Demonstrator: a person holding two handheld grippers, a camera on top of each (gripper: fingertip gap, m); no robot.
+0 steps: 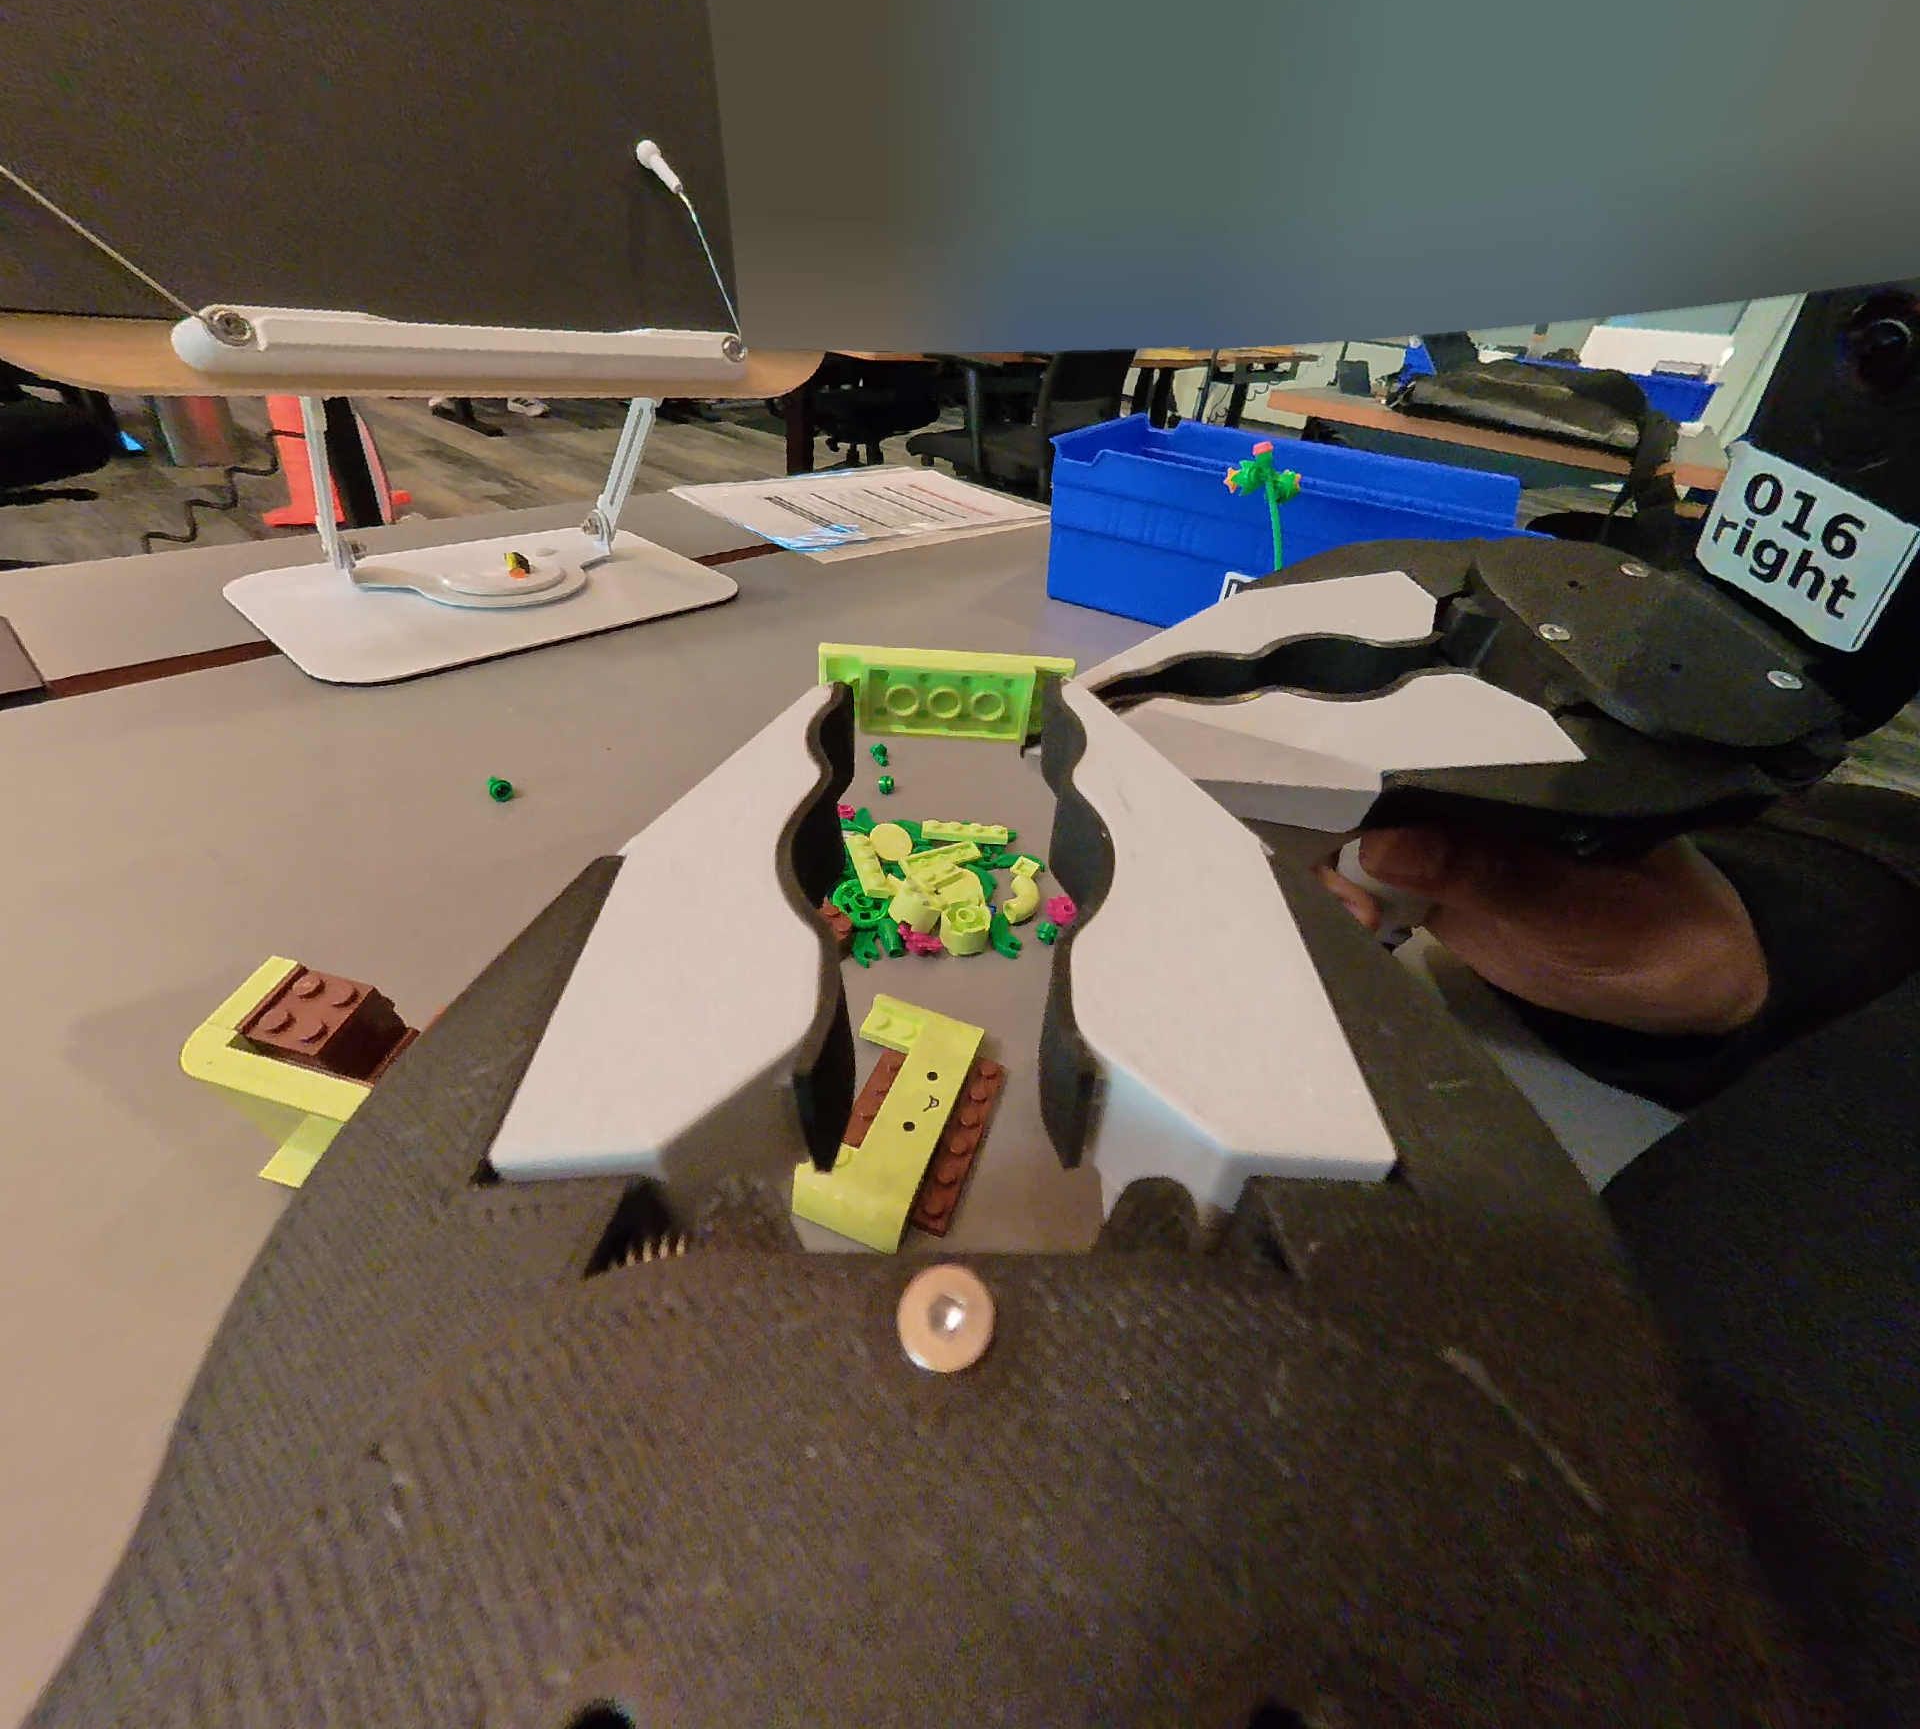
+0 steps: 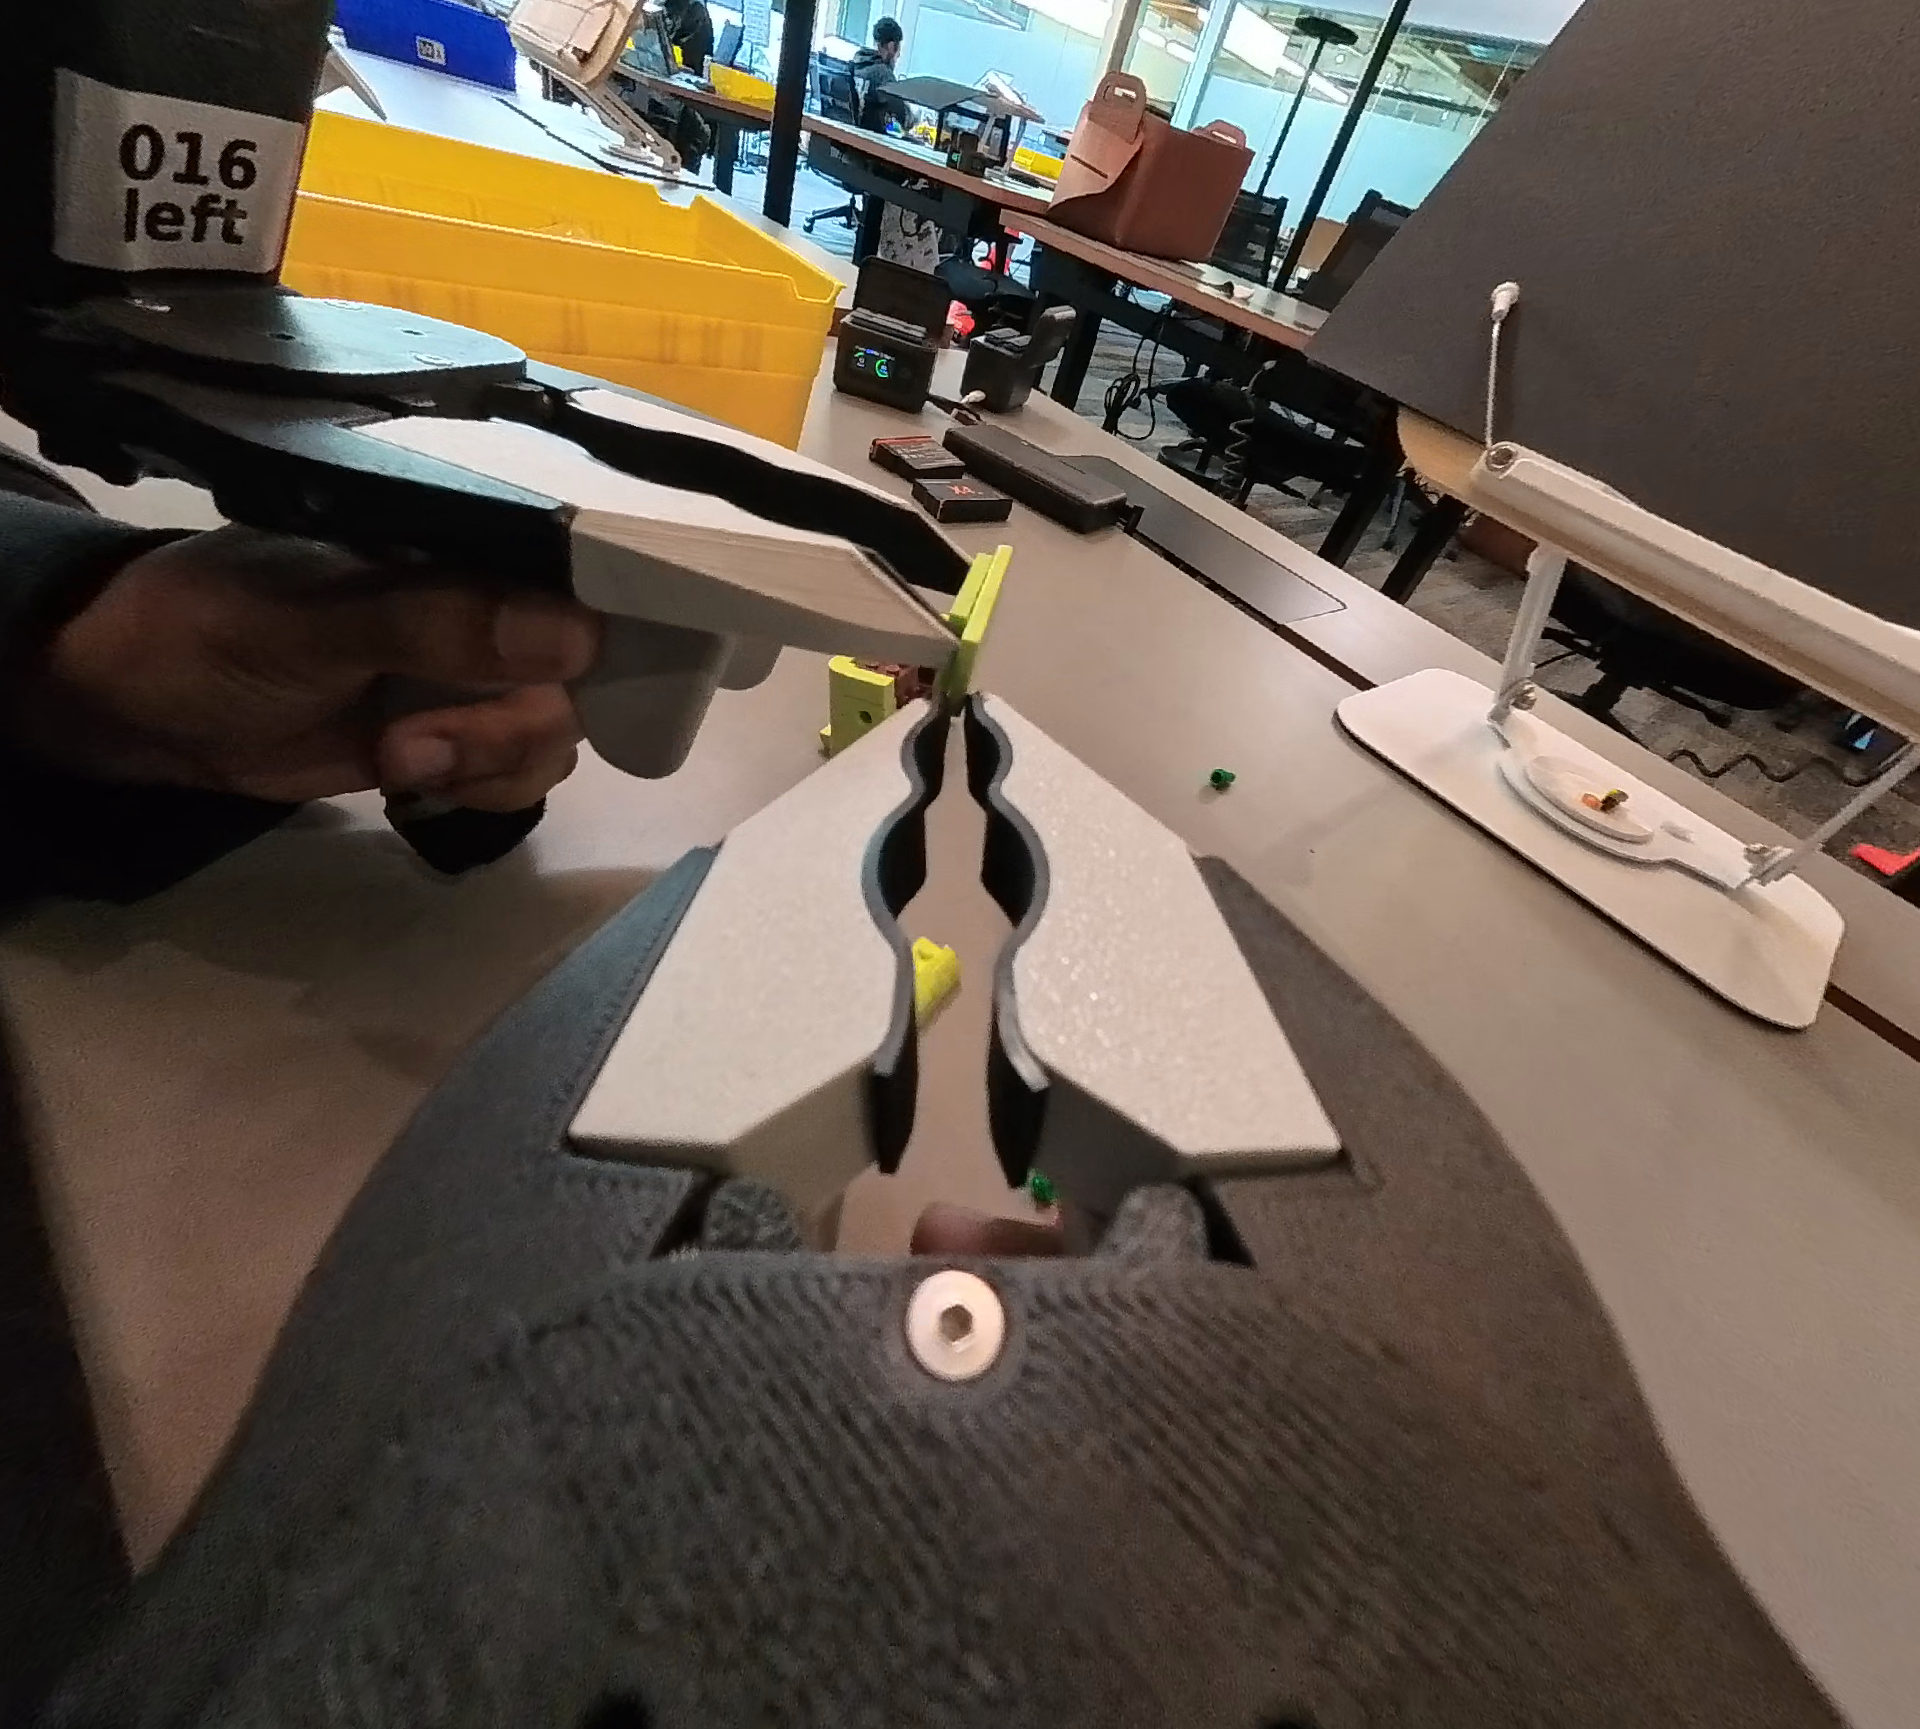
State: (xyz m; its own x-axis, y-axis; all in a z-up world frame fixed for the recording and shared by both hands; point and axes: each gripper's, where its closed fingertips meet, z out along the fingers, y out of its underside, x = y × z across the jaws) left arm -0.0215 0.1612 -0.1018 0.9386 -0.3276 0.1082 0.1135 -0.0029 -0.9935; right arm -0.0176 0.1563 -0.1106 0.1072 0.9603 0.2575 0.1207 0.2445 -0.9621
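At frame centre, left gripper (image 1: 945, 703) clamps a lime plate (image 1: 943, 700) upright; right gripper (image 2: 954, 711), nearly closed, apparently pinches its lower edge.

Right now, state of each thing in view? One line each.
left gripper: shut on lime plate, held upright above the table
lime plate: on edge, underside facing left camera
right gripper: shut on the lime plate's edge
loose brick pile: scattered on table
lime-and-brown build: resting on table
blue bin: open-topped

Open office: long desks (image 2: 1143, 266), black pillar (image 2: 800, 17), possibly glass walls (image 2: 1299, 38) behind.
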